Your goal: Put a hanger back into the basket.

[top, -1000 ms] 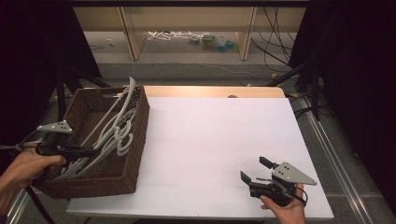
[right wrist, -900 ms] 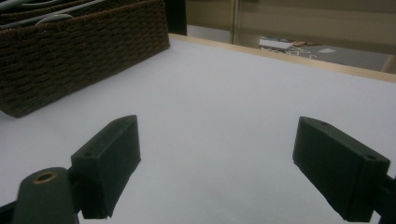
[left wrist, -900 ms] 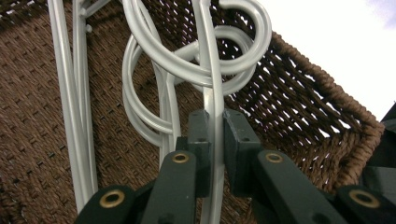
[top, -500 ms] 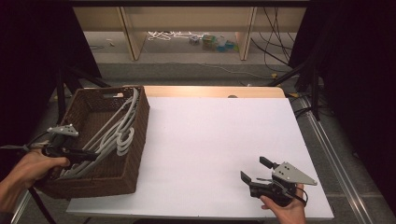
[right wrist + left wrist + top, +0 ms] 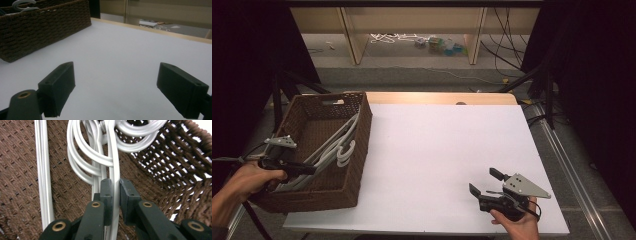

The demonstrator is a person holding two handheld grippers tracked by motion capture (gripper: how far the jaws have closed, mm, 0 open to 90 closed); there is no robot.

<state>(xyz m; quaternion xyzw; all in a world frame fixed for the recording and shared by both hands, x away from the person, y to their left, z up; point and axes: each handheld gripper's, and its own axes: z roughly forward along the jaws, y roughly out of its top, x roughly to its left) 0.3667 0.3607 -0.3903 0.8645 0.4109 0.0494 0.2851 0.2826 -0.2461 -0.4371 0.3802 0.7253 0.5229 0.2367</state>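
Observation:
A dark brown wicker basket stands at the table's left edge with several white plastic hangers lying slanted inside it. My left gripper reaches into the basket from its near left corner. In the left gripper view its jaws are shut on one thin white hanger, the pads pressing both sides of it over the woven floor. My right gripper rests open near the table's front right, nothing between its fingers. The basket lies far to its left.
The white tabletop spreads between the basket and the right gripper. A wooden strip runs along the far edge. Behind it is a shelf unit with cables and small items on the floor. Dark curtains flank both sides.
The hangers, which stuck up above the basket's rim, have sunk down into the basket with my left gripper still shut on one. The right gripper has stayed put.

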